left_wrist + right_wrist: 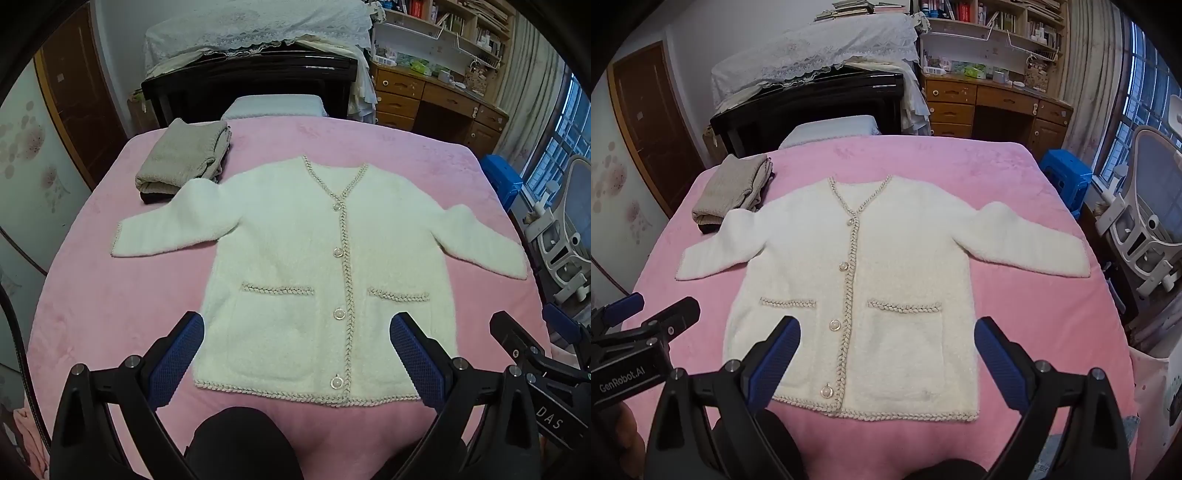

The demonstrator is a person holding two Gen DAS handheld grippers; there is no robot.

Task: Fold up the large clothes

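Observation:
A white fluffy cardigan [295,258] with beige braided trim, pearl buttons and two pockets lies flat, front up, sleeves spread, on the pink bed cover [110,314]. It also shows in the right wrist view [857,288]. My left gripper [297,328] is open and empty, held above the cardigan's hem. My right gripper [888,332] is open and empty, also above the hem. The right gripper shows at the right edge of the left wrist view [532,343]; the left gripper shows at the left edge of the right wrist view [650,321].
A folded beige garment [184,158] lies on a dark one at the bed's far left corner. A black piano [251,81] under a lace cover stands beyond the bed. A wooden desk [436,99], a blue stool [502,177] and an office chair [569,229] are to the right.

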